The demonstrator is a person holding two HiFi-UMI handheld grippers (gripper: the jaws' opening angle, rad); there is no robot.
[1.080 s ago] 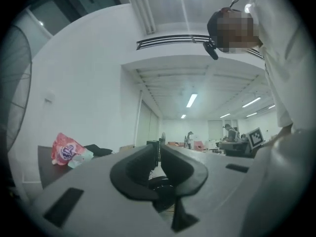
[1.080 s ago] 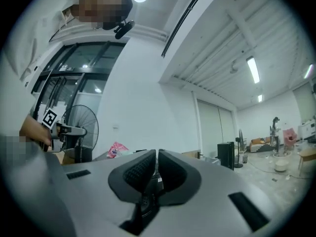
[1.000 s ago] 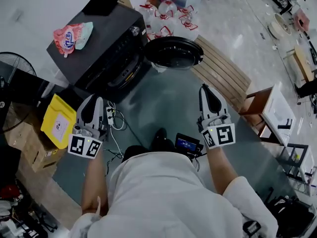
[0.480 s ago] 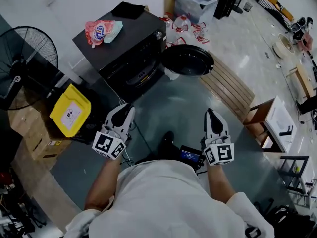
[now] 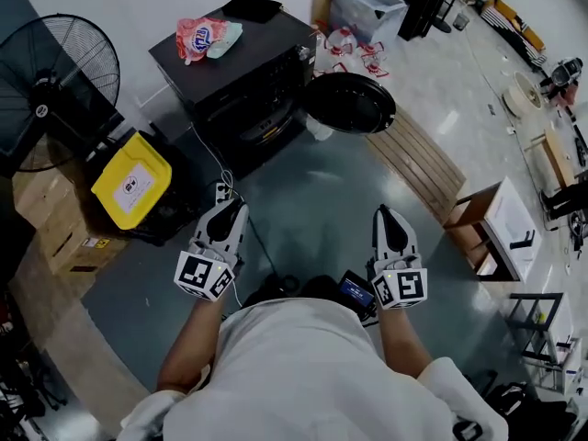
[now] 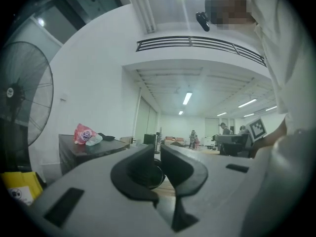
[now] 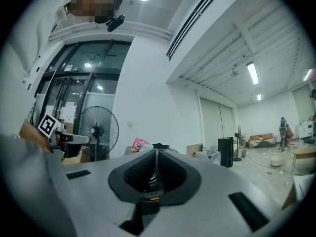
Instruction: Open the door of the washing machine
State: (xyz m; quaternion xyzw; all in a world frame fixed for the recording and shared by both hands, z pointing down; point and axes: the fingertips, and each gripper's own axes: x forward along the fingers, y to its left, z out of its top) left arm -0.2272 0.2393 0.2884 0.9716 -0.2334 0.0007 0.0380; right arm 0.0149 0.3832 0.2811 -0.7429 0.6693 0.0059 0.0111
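The black washing machine (image 5: pixel 243 72) stands at the top of the head view. Its round door (image 5: pixel 349 102) is swung wide open to the right. A pink bag (image 5: pixel 202 37) lies on the machine's top. My left gripper (image 5: pixel 231 209) and right gripper (image 5: pixel 383 213) are held level over the grey floor, well short of the machine, and both are shut on nothing. In the left gripper view the shut left gripper (image 6: pixel 159 149) points past the machine (image 6: pixel 86 152). In the right gripper view the right gripper (image 7: pixel 156 152) is shut, with the pink bag (image 7: pixel 139 144) beyond its tips.
A standing fan (image 5: pixel 55 72), a yellow container (image 5: pixel 133 182) and cardboard boxes (image 5: pixel 55 223) are at the left. A white cable and power strip (image 5: pixel 223 191) lie near the left gripper. A slatted wooden bench (image 5: pixel 418 159), water bottles (image 5: pixel 344 49) and a small table (image 5: pixel 496 223) are at the right.
Both grippers have drawn back from the washing machine, which now sits farther off at the top of the view. The fan has come into view. The door stays open and both grippers stay shut.
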